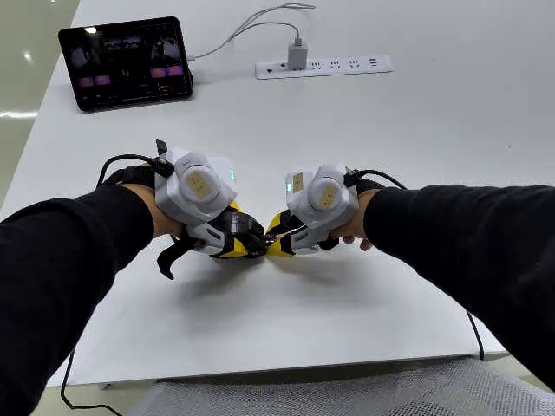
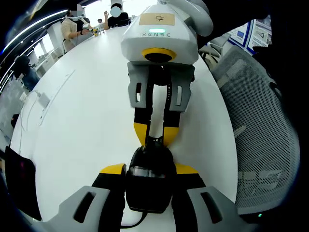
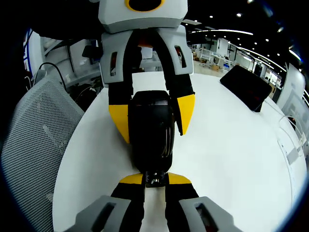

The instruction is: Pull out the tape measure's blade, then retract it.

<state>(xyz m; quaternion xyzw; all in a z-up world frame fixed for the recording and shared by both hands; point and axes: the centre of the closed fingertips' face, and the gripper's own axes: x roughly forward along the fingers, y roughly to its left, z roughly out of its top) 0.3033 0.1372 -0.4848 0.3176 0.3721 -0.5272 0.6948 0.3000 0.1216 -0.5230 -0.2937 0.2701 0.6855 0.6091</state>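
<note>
A black tape measure (image 1: 246, 232) is held just above the white table (image 1: 286, 130) between my two grippers, which meet tip to tip. My left gripper (image 1: 227, 240) is shut on the sides of the case; in its own view the case (image 2: 147, 191) sits between the yellow-tipped jaws (image 2: 149, 171). My right gripper (image 1: 279, 243) faces it and is shut on the blade's end hook (image 3: 154, 180), right at the mouth of the case (image 3: 152, 130). Hardly any blade shows between hook and case. The right gripper's yellow fingertips (image 2: 141, 131) close together in front of the case.
At the table's far left stands a black tablet (image 1: 126, 61). A white power strip (image 1: 323, 66) with a charger and cable lies at the far middle. A grey mesh chair (image 1: 347, 394) sits below the near edge. People stand at the far end (image 2: 77, 26).
</note>
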